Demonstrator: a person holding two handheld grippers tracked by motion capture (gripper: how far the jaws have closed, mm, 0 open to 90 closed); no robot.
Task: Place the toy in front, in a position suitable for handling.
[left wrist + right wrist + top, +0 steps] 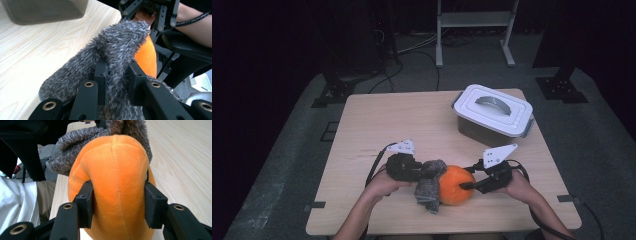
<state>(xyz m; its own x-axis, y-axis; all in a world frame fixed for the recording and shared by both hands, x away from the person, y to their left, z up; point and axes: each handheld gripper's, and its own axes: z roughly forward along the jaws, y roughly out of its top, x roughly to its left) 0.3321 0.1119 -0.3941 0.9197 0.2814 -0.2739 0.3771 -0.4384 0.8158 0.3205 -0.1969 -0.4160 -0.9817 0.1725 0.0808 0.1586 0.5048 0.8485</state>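
Note:
An orange plush ball point(457, 184) lies near the table's front edge, and a grey fuzzy cloth point(429, 187) is draped against its left side. My left gripper point(424, 172) is shut on a fold of that grey fuzzy cloth point(117, 42), which bunches up between its jaws point(117, 72), with the orange plush point(147, 57) just behind. From the right, my right gripper point(464, 185) holds the ball. Its pads press into both sides of the orange plush point(117, 165) around the gripper's middle point(117, 202). The grey cloth point(80, 142) wraps over the ball's far side.
A lidded white and grey storage box point(493, 115) with a handle stands at the back right of the wooden table point(387, 120). Dark stands and cables sit on the floor beyond. The person's forearms come in at the front edge.

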